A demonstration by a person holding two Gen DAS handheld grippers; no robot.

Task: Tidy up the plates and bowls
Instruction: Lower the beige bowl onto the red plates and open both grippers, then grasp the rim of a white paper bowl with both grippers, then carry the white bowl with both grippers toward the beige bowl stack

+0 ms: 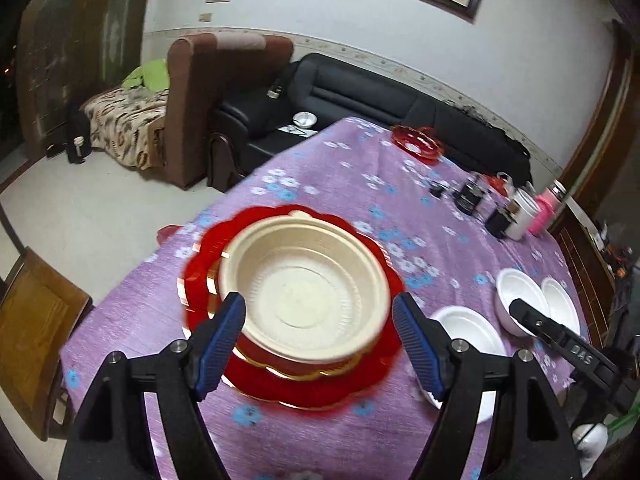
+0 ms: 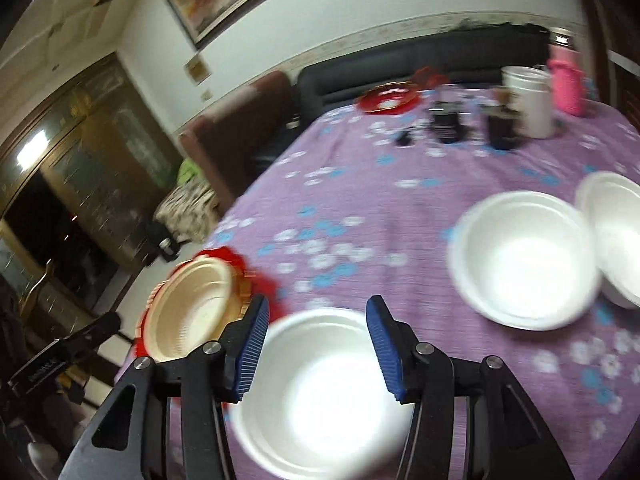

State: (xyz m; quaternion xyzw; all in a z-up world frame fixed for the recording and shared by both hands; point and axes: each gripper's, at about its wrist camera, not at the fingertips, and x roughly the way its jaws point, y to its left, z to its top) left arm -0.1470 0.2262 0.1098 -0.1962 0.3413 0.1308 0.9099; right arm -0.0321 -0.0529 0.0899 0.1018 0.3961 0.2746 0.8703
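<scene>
In the left wrist view the left gripper point(image 1: 320, 344) fills the lower middle of the frame, its blue pads spread wide and empty, pressing on nothing. Just beyond them, at centre frame, a beige bowl point(image 1: 306, 288) sits nested on a red plate stack point(image 1: 280, 388) on the purple tablecloth point(image 1: 340, 176). That pile looks settled, so this hand's best course is likely to lift straight clear without brushing the bowl's rim.

In the right wrist view the right gripper point(image 2: 318, 344) sits at lower centre, jaws about half apart and holding nothing. A white foam bowl point(image 2: 320, 396) lies directly under and beyond the pads, blurred, so whether they touch it I cannot tell. A second white bowl point(image 2: 524, 260) is at right of frame, its rim overlapping a third bowl point(image 2: 616, 232) at the right edge.

The next step, as I judge it, is gathering the white bowls into one stack. Foam is light and dents easily: pinch one rim wall gently, lift level, and lower it centred into its neighbour.
</scene>
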